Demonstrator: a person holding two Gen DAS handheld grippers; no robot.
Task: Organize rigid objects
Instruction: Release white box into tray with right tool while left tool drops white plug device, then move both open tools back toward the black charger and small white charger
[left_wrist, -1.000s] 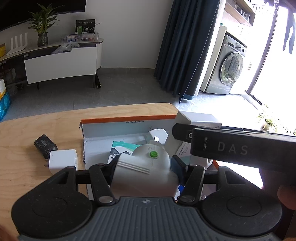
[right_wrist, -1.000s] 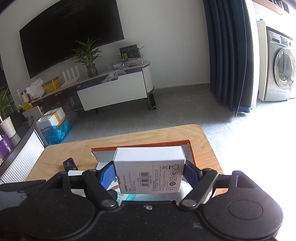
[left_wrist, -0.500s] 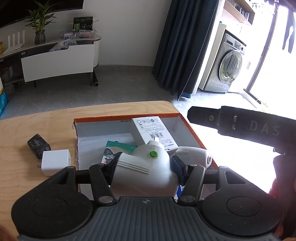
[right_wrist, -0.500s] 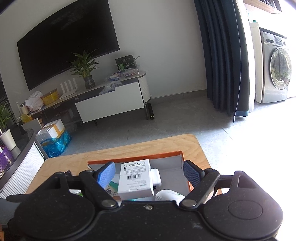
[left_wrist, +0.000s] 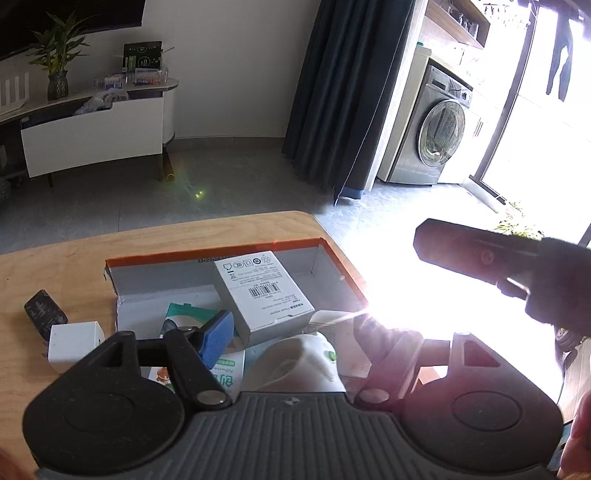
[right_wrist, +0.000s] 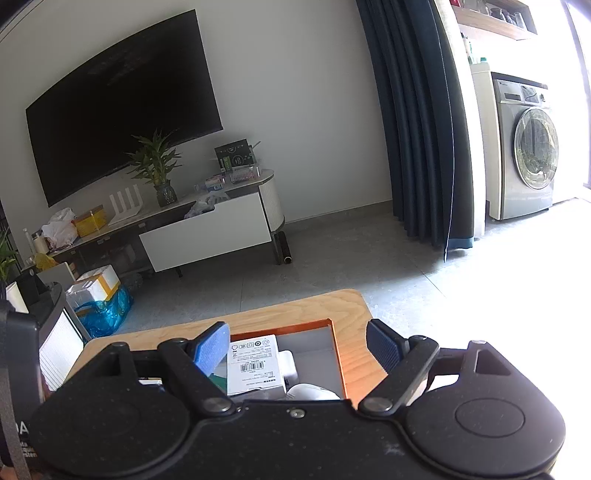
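Note:
An orange-rimmed cardboard box (left_wrist: 258, 246) sits on the wooden table (left_wrist: 74, 266). Inside lie a white carton with a barcode (left_wrist: 264, 291), a teal-and-white packet (left_wrist: 184, 314) and a white device with a green button (left_wrist: 306, 360). My left gripper (left_wrist: 295, 336) is open just above the white device, jaws wide apart. My right gripper (right_wrist: 299, 345) is open and empty, raised above the box (right_wrist: 338, 350); the carton (right_wrist: 255, 363) shows between its jaws. The right gripper's body (left_wrist: 480, 254) hangs at the right of the left wrist view.
A white charger cube (left_wrist: 75, 345) and a black adapter (left_wrist: 44, 312) lie on the table left of the box. The table's far edge and right edge are close to the box. Strong sun glare washes out the right side.
My right gripper let go of the white carton into the box and drew back upward. My left gripper opened and released the white device into the box.

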